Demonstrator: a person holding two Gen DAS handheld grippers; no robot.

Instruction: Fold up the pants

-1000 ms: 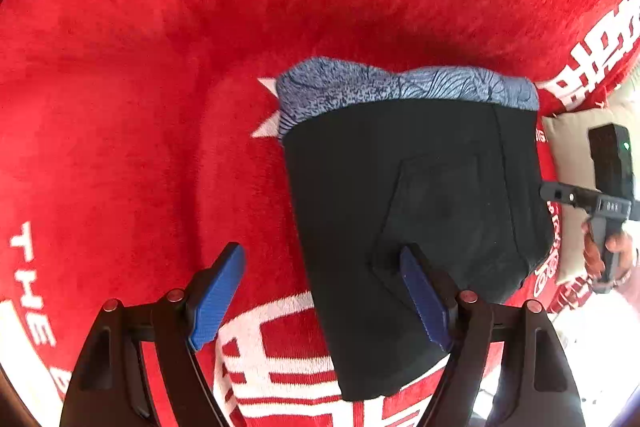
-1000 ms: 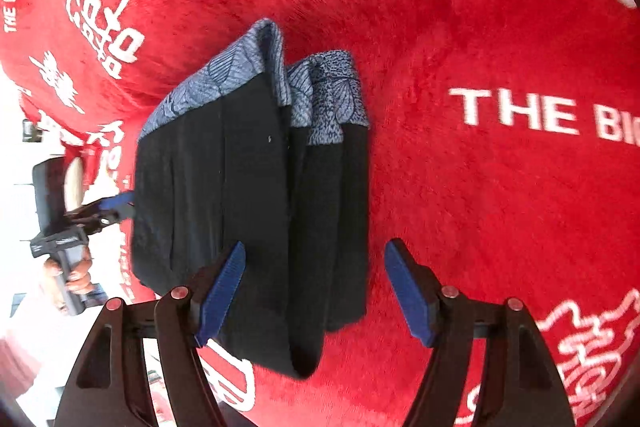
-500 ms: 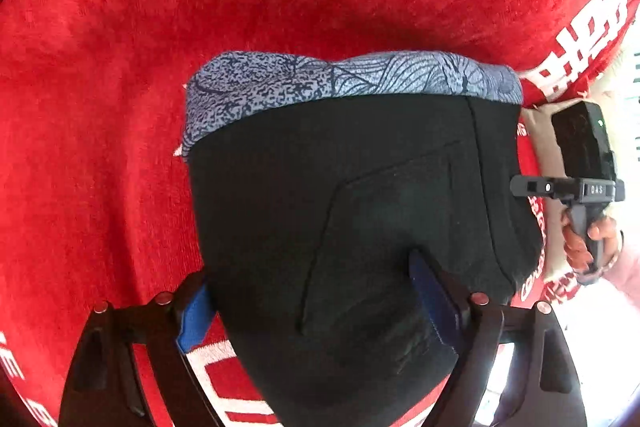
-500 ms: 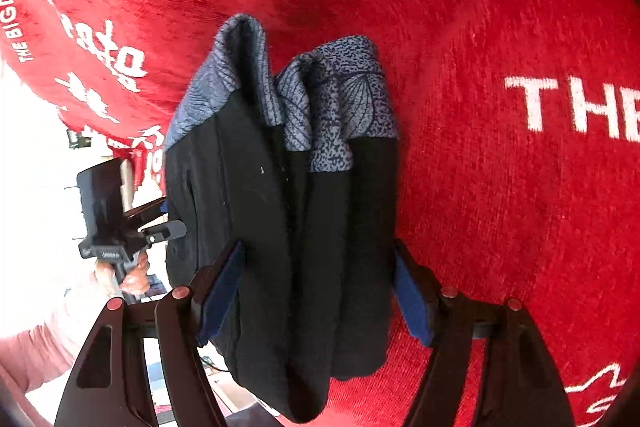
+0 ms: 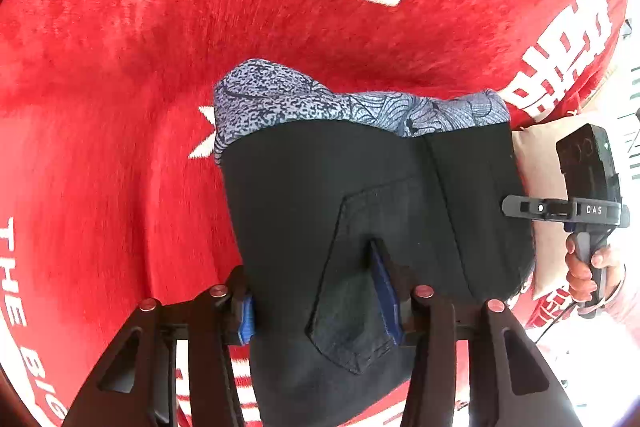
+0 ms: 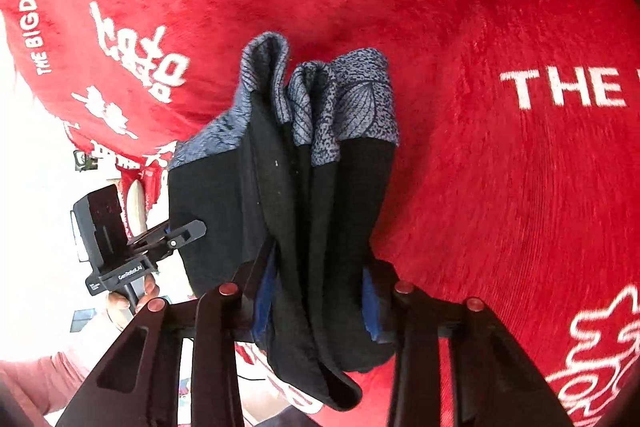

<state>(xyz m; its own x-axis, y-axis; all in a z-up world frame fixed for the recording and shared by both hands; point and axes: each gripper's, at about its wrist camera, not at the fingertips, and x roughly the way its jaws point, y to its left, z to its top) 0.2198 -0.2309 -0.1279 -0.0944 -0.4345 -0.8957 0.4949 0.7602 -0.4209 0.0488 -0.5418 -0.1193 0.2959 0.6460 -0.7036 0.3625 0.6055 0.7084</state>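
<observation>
Pants (image 5: 360, 227): black, blue-grey patterned band at 12 o'clock end, already folded into a thick bundle, resting on red blanket (image 5: 120, 107) with white lettering. Back pocket faces up in left wrist view; right wrist view shows several stacked layers edge-on.

Risks, judged: bundle is thick and each grip takes only part of it. Outer layers could slide free and the fold sag open if lifted. Uneven pull between the two sides could twist the stack. Fabric may drag on the plush blanket.

Left gripper (image 5: 320, 303): jaws have just been closing; now clenched on near edge of pants, pocket area between blue pads.

Right gripper (image 6: 316, 295): jaws likewise just closed, pinching the layered edge at 6 o'clock.
</observation>
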